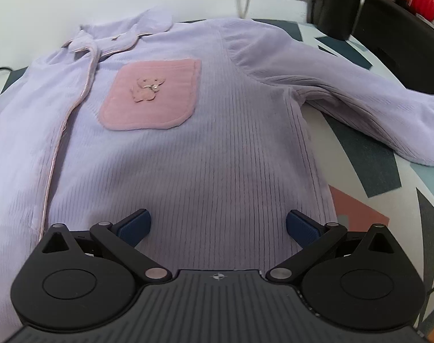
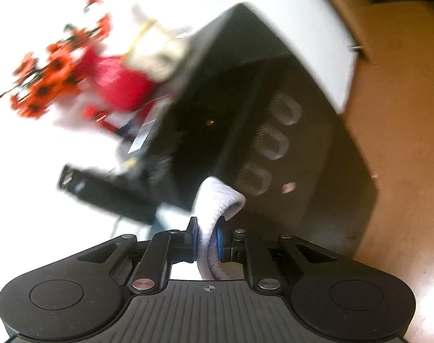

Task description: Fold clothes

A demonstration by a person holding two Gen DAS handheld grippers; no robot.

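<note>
The top point(image 1: 165, 143) lies flat, face up, on the table point(image 1: 388, 177). Left tongs point(image 1: 218, 225) hover open over its hem. Right tongs point(image 2: 207, 243) pinch lilac fabric point(image 2: 217, 200), probably the cuff; best carried low across the chest, left tongs pinning the hem.

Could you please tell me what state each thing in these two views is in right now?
Lilac pyjama top: spread flat, front up, on the patterned table.
Sleeve: stretched out sideways, not yet folded in.
Pink pocket: flat, facing up.
Left tongs: open above the hem.
Right tongs: shut on a fold of lilac fabric.
</note>
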